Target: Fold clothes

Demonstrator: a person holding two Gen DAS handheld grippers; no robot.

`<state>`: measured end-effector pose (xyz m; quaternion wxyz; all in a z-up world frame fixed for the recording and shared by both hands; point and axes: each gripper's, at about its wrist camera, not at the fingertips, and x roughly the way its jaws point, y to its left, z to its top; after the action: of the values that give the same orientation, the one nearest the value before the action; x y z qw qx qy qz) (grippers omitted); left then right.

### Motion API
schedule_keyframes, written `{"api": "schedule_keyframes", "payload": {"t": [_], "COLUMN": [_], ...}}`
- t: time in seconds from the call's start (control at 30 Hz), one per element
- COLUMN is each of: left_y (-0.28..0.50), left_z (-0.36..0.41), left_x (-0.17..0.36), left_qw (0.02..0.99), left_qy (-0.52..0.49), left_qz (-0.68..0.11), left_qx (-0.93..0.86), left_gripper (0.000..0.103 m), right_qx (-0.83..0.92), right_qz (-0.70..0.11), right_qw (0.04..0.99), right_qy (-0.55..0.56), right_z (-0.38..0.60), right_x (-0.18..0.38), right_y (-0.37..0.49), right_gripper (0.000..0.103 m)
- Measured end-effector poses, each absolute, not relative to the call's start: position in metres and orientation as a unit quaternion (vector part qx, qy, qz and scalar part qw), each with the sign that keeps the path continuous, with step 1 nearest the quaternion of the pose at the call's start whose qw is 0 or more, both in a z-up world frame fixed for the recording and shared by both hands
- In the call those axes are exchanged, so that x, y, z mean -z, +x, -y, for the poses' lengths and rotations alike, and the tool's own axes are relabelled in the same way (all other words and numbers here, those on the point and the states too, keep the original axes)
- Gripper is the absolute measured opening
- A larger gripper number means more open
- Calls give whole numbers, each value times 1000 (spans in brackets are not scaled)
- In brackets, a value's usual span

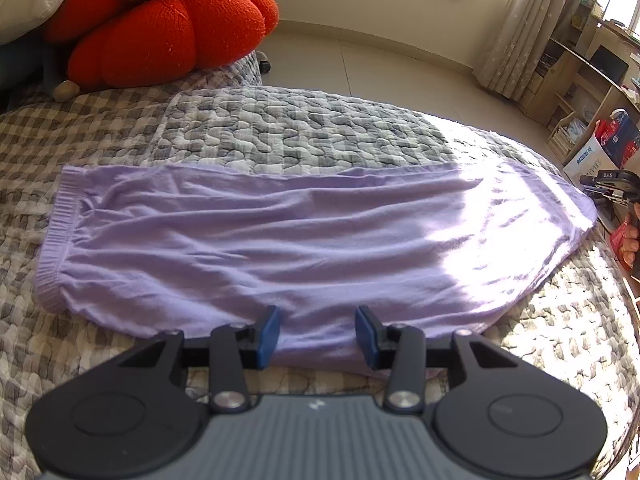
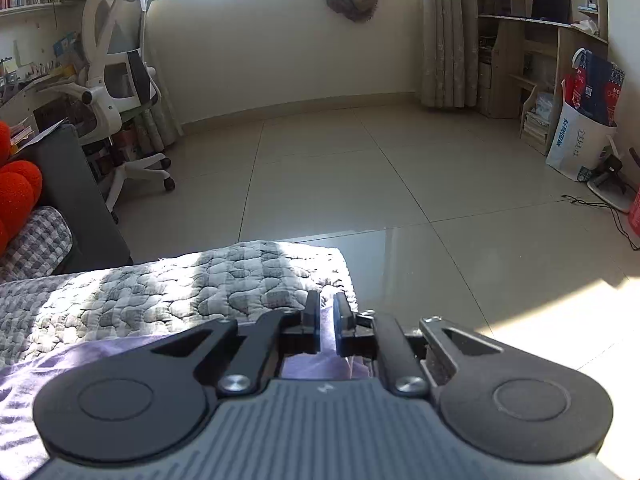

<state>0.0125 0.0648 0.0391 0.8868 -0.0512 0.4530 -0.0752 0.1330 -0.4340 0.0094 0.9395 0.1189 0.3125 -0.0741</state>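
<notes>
A lilac garment (image 1: 256,232) lies flat across the quilted bed cover (image 1: 300,128), its ribbed hem at the left and its sunlit end at the right. My left gripper (image 1: 318,334) is open at the garment's near edge, and its blue pads (image 1: 269,336) straddle a strip of fabric without pressing on it. In the right wrist view my right gripper (image 2: 328,316) sits at the bed's corner over the garment's end (image 2: 80,364). Its jaws stand a narrow gap apart with nothing pinched. A hand holds the right gripper (image 1: 608,184) at the far right of the left wrist view.
A red puffy cushion (image 1: 160,28) rests at the bed's far left. Beyond the bed edge (image 2: 344,264) is tiled floor (image 2: 360,184). A white office chair (image 2: 116,76) stands at the left. A paper bag (image 2: 580,136) and wooden shelves (image 2: 532,40) are at the right.
</notes>
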Motion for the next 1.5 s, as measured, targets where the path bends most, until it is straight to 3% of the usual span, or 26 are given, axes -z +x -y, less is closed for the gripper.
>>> {"api": "schedule_keyframes", "payload": {"t": [0.23, 0.67, 1.1, 1.5], "left_y": [12, 10, 7, 8], "left_z": [-66, -58, -57, -51], "left_x": [-44, -41, -44, -41], "left_qw": [888, 886, 886, 885], "left_qy": [-57, -43, -43, -37], "left_qz": [-450, -455, -452, -456], "left_qx": [81, 84, 89, 88], "left_gripper": [43, 43, 45, 45], "right_qx": [72, -13, 47, -10], "right_qz": [-322, -330, -326, -347], "right_qw": [923, 941, 930, 932], "right_qy": [195, 70, 166, 103], "right_z": [486, 413, 487, 455], "right_x": [3, -15, 1, -4], "right_y": [116, 121, 107, 107], "right_gripper": [12, 12, 12, 12]}}
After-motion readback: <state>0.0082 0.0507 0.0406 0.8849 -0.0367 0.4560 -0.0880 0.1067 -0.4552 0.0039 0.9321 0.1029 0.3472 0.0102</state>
